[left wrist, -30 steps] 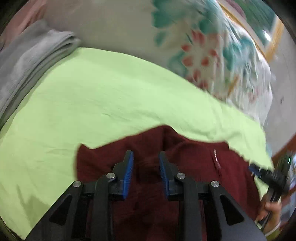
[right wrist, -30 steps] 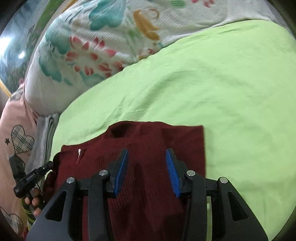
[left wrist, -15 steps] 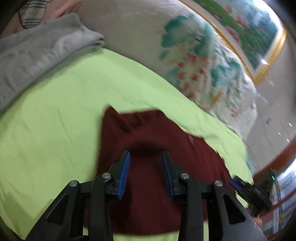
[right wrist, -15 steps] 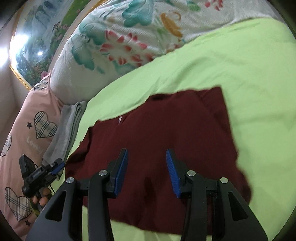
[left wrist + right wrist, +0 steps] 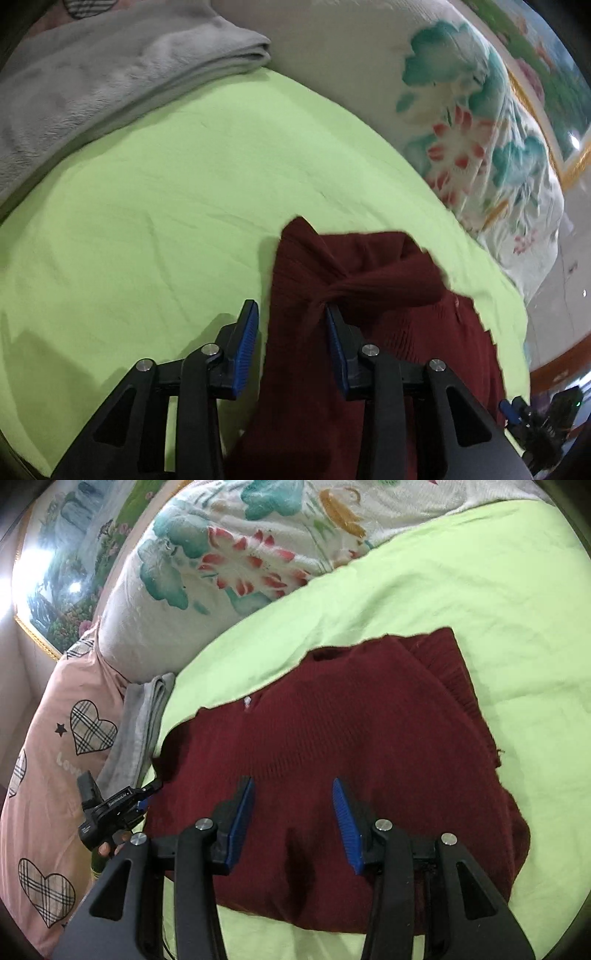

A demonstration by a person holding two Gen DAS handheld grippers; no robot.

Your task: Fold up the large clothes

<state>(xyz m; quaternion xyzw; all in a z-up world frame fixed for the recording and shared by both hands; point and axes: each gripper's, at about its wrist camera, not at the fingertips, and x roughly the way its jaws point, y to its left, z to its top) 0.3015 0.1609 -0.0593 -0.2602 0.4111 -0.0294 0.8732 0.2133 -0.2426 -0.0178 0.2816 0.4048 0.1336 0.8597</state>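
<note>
Two black grippers with blue pads hover over a dark red knitted sweater (image 5: 351, 738) lying on the lime-green bedsheet (image 5: 480, 590). Nearest, the right gripper (image 5: 293, 819) gapes apart above the hem end. The left gripper (image 5: 291, 347) also stands apart, bunched knit between its fingers. Lengthwise the sweater runs away, neckline toward the floral pillow (image 5: 236, 554) and grey folded blanket (image 5: 92, 81).

Left wrist view: mounted behind the left gripper (image 5: 291, 332), looking forward and down along its fingers, close over a maroon sweater (image 5: 369, 280) on a green bedsheet (image 5: 166, 192); floral pillow (image 5: 461, 122) ahead right.

Right wrist view: mounted behind the right gripper (image 5: 293, 812), facing forward and down, slightly farther off.

Shared: sweater (image 5: 351, 731), bedsheet (image 5: 461, 572), floral pillow (image 5: 229, 554), folded grey blanket (image 5: 92, 81) (image 5: 142, 716); each view catches the other gripper at its edge.
</note>
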